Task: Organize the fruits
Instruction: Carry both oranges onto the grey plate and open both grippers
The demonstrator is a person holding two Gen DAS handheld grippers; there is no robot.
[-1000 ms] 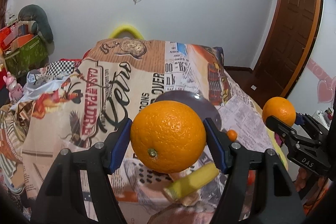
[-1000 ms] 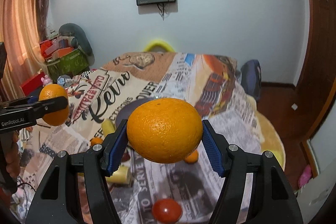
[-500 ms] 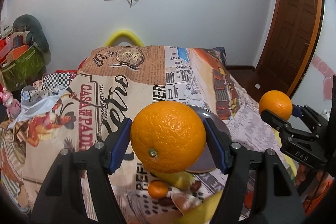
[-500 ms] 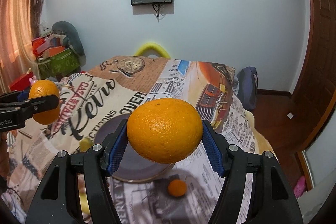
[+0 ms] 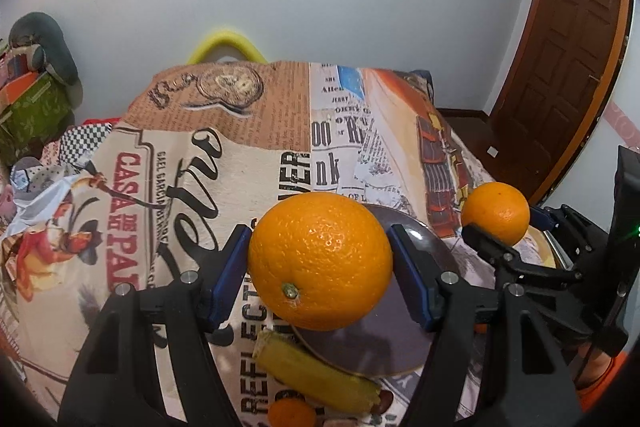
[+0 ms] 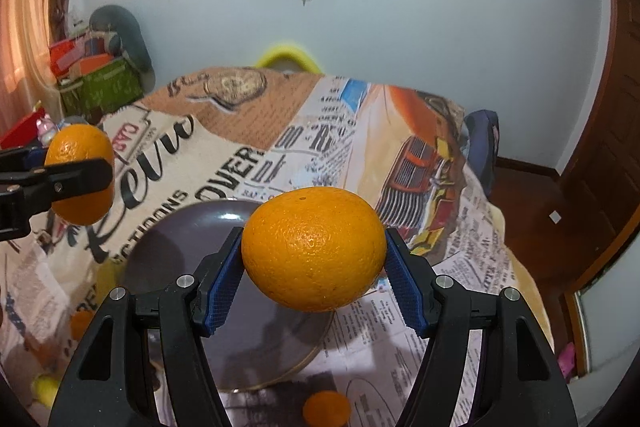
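My left gripper (image 5: 320,261) is shut on a large orange (image 5: 320,259) and holds it in the air above the near left rim of a dark round plate (image 5: 384,339). My right gripper (image 6: 314,251) is shut on a second orange (image 6: 314,247), held above the same plate (image 6: 180,239). In the left wrist view the right gripper and its orange (image 5: 496,213) show at the right. In the right wrist view the left gripper's orange (image 6: 80,173) shows at the left.
A banana (image 5: 316,377) and a small mandarin (image 5: 290,413) lie on the newspaper-print cloth (image 5: 180,187) in front of the plate. Another small mandarin (image 6: 326,407) lies near the plate's front edge. A wooden door (image 5: 568,67) stands at the right.
Both grippers have moved forward over the table with their oranges; the plate now lies closer beneath them, and the banana and small fruits have slid toward the bottom of the views.
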